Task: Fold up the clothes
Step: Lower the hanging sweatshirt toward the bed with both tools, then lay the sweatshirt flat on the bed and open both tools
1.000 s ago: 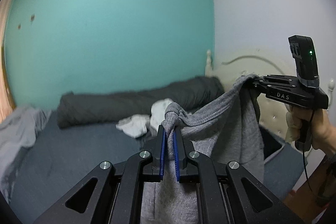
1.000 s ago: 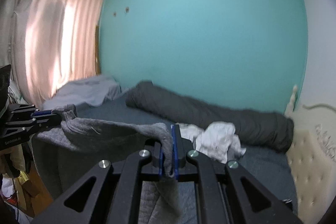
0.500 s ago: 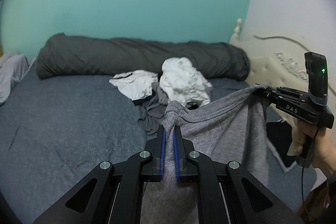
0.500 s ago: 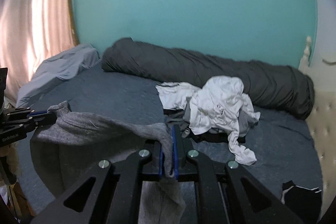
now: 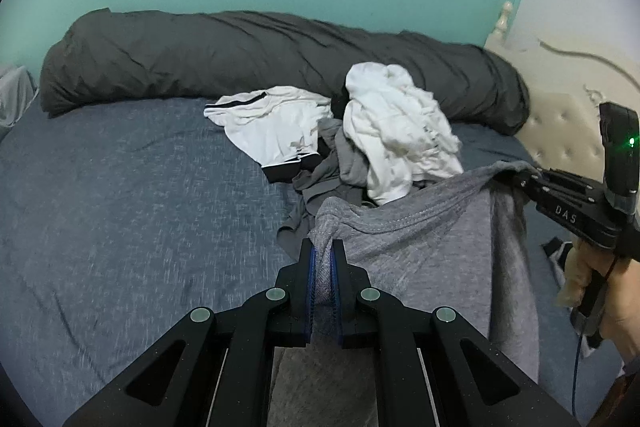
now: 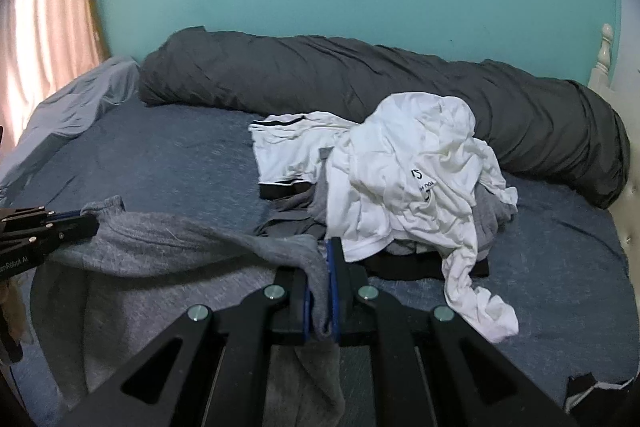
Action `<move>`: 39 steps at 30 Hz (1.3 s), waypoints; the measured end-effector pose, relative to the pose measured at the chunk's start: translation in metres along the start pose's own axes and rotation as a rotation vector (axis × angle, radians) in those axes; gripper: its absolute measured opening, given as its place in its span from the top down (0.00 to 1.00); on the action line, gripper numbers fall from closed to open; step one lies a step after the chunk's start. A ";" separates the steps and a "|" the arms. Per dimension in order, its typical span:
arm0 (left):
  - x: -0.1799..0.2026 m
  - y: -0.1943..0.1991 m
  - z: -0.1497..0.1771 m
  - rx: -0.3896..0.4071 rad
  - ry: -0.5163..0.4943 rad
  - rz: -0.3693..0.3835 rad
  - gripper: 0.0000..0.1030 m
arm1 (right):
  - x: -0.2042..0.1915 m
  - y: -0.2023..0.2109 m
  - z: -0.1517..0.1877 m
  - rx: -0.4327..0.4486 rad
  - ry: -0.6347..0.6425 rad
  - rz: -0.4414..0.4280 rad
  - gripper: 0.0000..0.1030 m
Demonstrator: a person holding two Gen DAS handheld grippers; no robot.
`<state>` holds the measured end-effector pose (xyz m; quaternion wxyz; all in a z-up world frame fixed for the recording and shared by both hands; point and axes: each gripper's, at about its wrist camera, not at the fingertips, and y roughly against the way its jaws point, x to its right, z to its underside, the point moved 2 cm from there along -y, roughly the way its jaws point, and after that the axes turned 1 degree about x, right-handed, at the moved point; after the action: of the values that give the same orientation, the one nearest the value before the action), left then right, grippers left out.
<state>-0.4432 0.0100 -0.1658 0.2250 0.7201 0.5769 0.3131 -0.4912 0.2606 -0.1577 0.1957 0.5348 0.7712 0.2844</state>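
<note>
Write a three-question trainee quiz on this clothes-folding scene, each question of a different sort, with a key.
1. True or false: the left hand-held gripper and the right hand-held gripper are both shut on the same grey garment.
2. Multiple choice: what lies along the teal wall at the back of the bed? A) a rolled dark grey duvet B) a row of books C) a suitcase
3. Fill in: the crumpled shirt topping the unfolded pile is ____ in colour.

Key
1. True: each clamps one end of its top edge.
2. A, the rolled dark grey duvet.
3. White, the crumpled shirt.
</note>
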 end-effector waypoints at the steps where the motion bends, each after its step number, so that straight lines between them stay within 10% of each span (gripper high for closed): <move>1: -0.001 -0.010 -0.001 -0.007 -0.003 -0.004 0.93 | 0.003 -0.011 0.000 -0.008 -0.006 0.003 0.94; 11: -0.027 -0.113 0.047 -0.176 0.063 -0.003 0.89 | 0.025 -0.122 0.064 -0.237 -0.113 -0.035 0.92; 16: -0.041 -0.123 0.070 -0.215 0.095 -0.011 0.84 | 0.032 -0.144 0.101 -0.331 -0.161 -0.006 0.75; 21: -0.058 -0.082 0.077 -0.162 0.148 0.039 0.59 | 0.056 -0.112 0.116 -0.263 -0.269 0.013 0.31; 28: -0.080 -0.008 0.131 -0.124 0.187 0.081 0.58 | 0.067 -0.017 0.174 -0.124 -0.551 -0.119 0.31; 39: -0.095 0.057 0.250 -0.232 0.258 0.088 0.58 | 0.015 0.097 0.276 -0.055 -0.708 -0.090 0.30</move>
<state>-0.2398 -0.0867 -0.3207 0.2166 0.6678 0.5290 0.4768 -0.2600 0.3639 -0.3056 0.4773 0.5602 0.6705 0.0935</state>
